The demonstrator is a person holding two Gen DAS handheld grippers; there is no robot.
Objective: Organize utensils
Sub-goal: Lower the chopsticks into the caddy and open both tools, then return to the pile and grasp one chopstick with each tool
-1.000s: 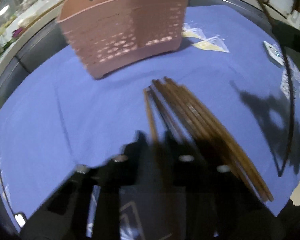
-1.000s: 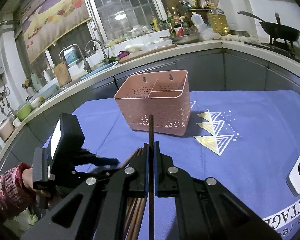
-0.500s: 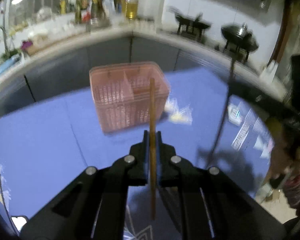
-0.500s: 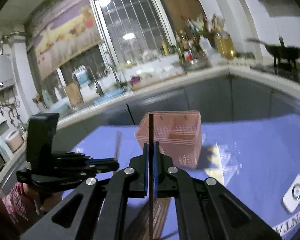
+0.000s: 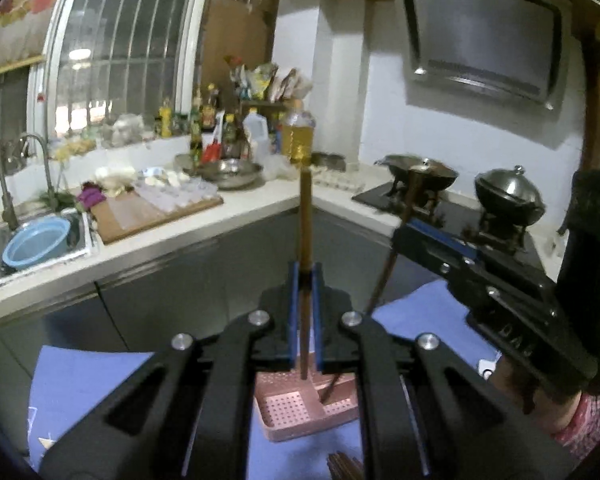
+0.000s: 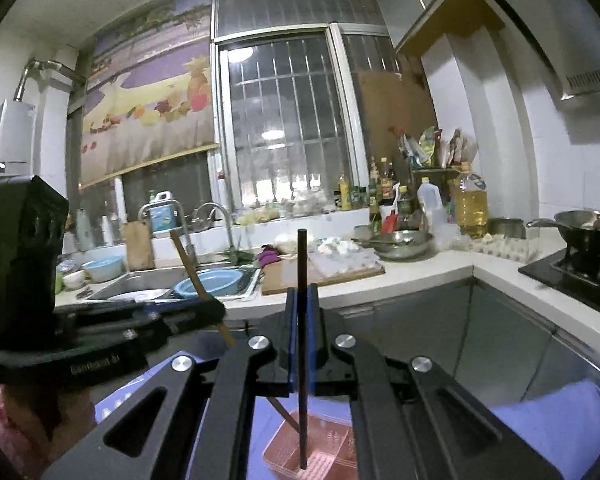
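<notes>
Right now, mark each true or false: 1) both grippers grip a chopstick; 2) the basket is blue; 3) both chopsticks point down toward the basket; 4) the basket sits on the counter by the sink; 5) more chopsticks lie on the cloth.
1) True: the left gripper is shut on the brown chopstick, the right gripper on the black chopstick.
2) False: the basket is pink.
3) True: both lower tips hang over the basket.
4) False: it sits on the blue cloth.
5) True: a bundle shows at the bottom of the left view.
</notes>
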